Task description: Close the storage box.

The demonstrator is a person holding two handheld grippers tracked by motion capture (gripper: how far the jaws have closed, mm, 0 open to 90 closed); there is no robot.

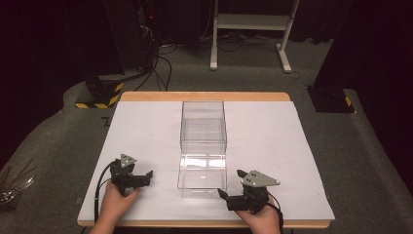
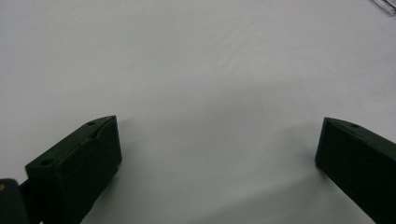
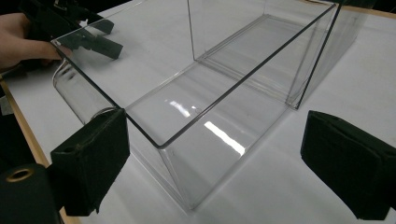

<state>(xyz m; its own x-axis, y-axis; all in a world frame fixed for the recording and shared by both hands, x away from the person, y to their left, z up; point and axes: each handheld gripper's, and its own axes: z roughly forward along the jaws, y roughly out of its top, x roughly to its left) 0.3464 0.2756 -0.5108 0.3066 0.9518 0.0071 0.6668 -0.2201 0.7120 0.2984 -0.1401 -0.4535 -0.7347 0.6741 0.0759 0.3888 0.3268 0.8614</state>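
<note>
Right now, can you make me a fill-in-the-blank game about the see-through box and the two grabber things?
1. The clear box stands on the white table with nothing ___ it.
2. The box sits ___ the left hand-held gripper and the right hand-held gripper.
3. The jaws of both hand-held grippers are ___.
4. The box has no ___ on top.

Missing words: inside; between; open; lid
</note>
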